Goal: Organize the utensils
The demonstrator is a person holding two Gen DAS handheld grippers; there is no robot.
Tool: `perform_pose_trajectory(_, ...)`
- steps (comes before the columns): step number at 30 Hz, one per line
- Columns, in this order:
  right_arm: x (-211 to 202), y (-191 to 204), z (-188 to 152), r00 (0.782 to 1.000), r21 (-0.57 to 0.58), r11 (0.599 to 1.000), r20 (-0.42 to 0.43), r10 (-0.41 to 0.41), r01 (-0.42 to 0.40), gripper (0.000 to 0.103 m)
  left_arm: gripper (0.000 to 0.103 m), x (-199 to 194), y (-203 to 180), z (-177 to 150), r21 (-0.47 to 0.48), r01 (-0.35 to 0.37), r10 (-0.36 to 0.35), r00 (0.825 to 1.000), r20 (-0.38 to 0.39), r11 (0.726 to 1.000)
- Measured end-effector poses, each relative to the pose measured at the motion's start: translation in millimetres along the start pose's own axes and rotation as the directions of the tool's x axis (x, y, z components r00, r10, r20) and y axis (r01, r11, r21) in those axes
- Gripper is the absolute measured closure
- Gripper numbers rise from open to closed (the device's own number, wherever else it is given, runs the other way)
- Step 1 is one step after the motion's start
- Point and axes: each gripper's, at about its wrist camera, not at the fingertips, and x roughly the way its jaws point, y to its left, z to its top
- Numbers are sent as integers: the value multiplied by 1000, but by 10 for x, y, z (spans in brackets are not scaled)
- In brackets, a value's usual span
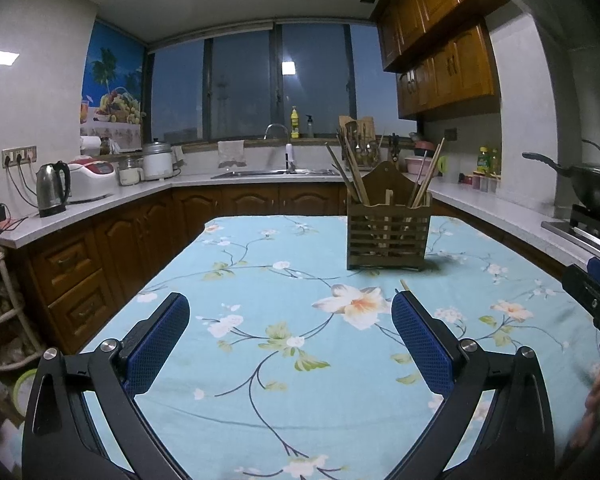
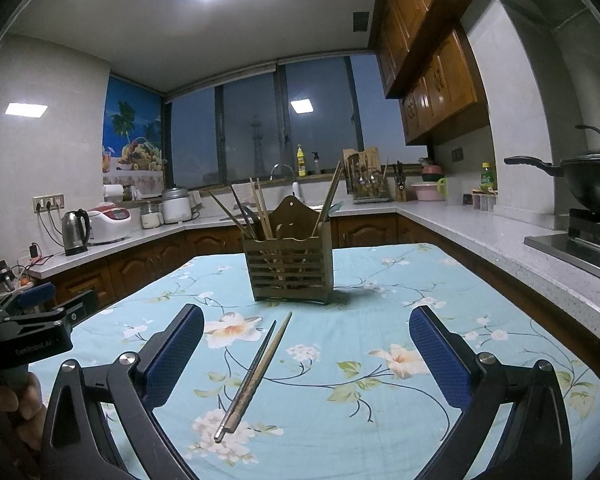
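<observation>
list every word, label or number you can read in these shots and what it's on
"GenRobot.AI", as best it reads: white print on the black body of the left gripper, seen in the right wrist view.
Yellow bottle on the window sill: label too small to read.
Green bottle on the counter: label blurred.
Rice cooker panel: too small to read.
Nothing else legible.

Left claw [image 1: 290,338] spread wide, blue pads [image 1: 158,342] far apart, nothing between them; level, low, pointing forward; right claw [image 2: 306,354] likewise gaping, blue pads [image 2: 440,354] well separated, gripping nothing; held side by side, each glimpsed at the edge of the other's view; bare fingers [image 2: 4,404] wrapped round the left handle.
</observation>
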Motion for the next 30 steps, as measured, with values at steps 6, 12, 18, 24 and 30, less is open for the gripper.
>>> perform_pose_trajectory(6,1,3,3,1000,1,1000,0,0,0,0,0,0,-3,-1,1,2,-2,1000,1,1000)
perform_pose_trajectory(12,-1,6,1,1000,0,1000,0,0,0,0,0,-7,-11,-1,0,4,-4,1000,1,1000)
perform_pose_trajectory(18,-3,12,1,1000,2,1000,-1,0,0,0,0,-5,-13,0,-2,4,-4,1000,0,1000)
perform_pose_trajectory(24,-2,12,3,1000,2,1000,-1,-1,1,0,0,2,-12,0,-1,9,-9,1000,1,1000)
perform_pose_trajectory(30,-2,12,4,1000,4,1000,-2,0,0,0,0,14,-23,4,0,14,-14,1000,-1,1000)
